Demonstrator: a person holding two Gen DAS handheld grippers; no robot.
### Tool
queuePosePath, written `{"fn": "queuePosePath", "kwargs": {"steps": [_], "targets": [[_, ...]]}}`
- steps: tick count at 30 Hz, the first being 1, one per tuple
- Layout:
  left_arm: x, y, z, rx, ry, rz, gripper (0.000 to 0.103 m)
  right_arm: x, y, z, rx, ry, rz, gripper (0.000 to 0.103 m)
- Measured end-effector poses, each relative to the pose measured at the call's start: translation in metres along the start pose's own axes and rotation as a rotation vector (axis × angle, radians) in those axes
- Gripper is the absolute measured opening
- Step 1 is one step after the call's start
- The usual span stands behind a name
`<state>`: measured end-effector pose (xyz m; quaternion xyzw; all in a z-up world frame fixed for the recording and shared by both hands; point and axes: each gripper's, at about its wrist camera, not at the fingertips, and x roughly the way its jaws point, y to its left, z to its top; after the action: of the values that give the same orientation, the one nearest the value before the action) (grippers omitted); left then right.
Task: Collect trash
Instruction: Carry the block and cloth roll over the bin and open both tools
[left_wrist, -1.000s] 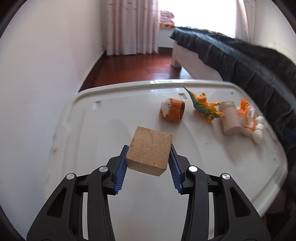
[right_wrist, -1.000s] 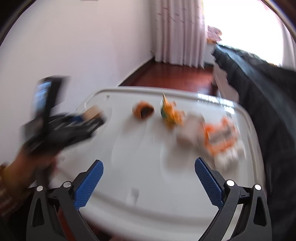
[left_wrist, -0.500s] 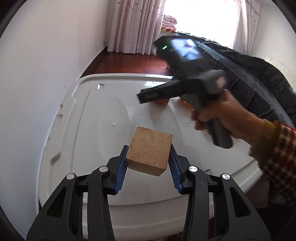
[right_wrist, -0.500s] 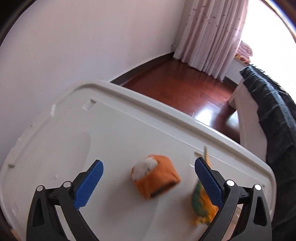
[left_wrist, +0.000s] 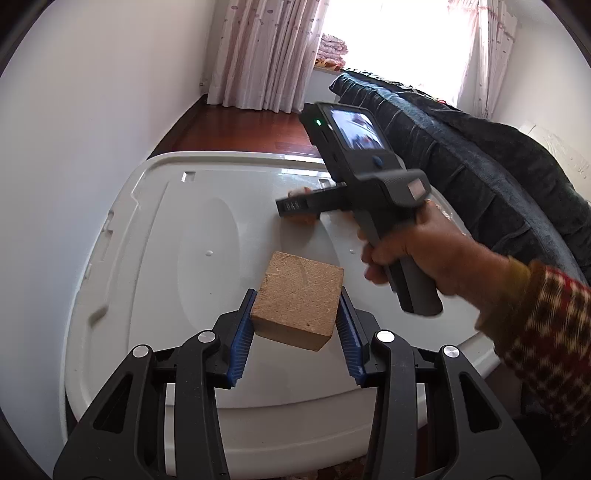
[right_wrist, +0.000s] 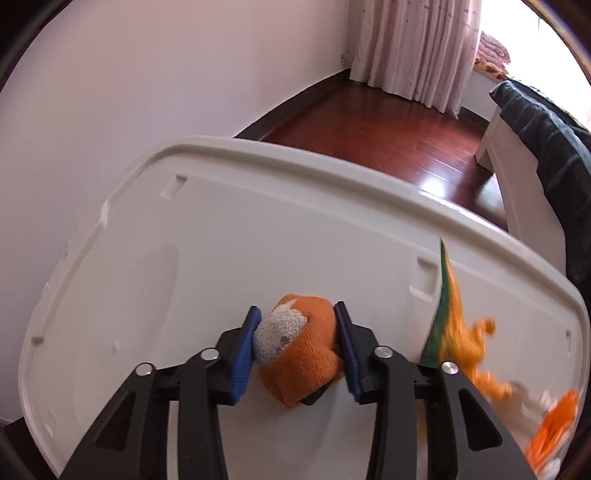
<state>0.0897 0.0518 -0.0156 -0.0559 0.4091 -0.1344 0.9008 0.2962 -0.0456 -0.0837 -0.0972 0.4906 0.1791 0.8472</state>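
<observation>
Wood: your left gripper (left_wrist: 297, 326) clamps one pale wooden block (left_wrist: 300, 300) between its blue pads, one pad on each side face, the block held clear above the lid.
Orange knit: your right gripper (right_wrist: 298, 345) has its jaws closing on one orange knitted roll (right_wrist: 306, 354) with a white tuft at its left end; both blue pads touch it, the left pad on the white tuft, the right on the orange side. The roll sits on the lid.
White plastic lid (right_wrist: 258, 236): one large lid with a raised rim serves as your work surface in both views.
Toy dinosaur (right_wrist: 452, 325): one, orange and green, just right of your right gripper, tail pointing away from you; blurred.
Orange and white scraps (right_wrist: 550, 428): a small heap at the lid's right edge, too blurred to count.
Your right hand (left_wrist: 436, 254): one, in a checked red and cream sleeve (left_wrist: 543, 332), wrapped round the handle of the right gripper, seen from the left wrist view beyond the block; its fingertips are down at the orange roll.
Gripper screen (left_wrist: 356, 131): one, lit, facing you, with one green light beside it.
Surroundings: one dark blanket (left_wrist: 480, 166) draped at the right, pink curtains (left_wrist: 266, 51) at the window, red-brown wood floor (right_wrist: 388, 122).
</observation>
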Motion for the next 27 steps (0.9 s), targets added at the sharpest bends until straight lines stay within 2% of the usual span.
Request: {"fn": "queuePosePath", "kwargs": {"steps": [7,12,15,20,23,27], "targets": [[-0.003,0.000,-0.004,0.001,-0.008,0.011,0.041,-0.035,0.010,-0.030,-0.023,-0.049,-0.022,0.037],[-0.020,-0.005,-0.008,0.012,-0.033,0.033,0.041,-0.103,0.014,-0.050,0.015,-0.115,-0.033,0.037],[-0.041,-0.013,-0.023,-0.005,-0.060,0.047,0.041,-0.148,0.018,-0.073,0.029,-0.159,-0.061,0.037],[-0.065,-0.031,-0.065,0.002,-0.048,0.059,0.041,-0.207,0.035,-0.149,0.085,-0.174,-0.083,0.037],[-0.069,-0.045,-0.100,0.039,-0.007,0.075,0.041,-0.224,0.047,-0.206,0.137,-0.157,-0.086,0.038],[-0.067,-0.054,-0.137,0.062,0.059,0.071,0.041,-0.226,0.055,-0.262,0.203,-0.112,-0.082,0.038]]}}
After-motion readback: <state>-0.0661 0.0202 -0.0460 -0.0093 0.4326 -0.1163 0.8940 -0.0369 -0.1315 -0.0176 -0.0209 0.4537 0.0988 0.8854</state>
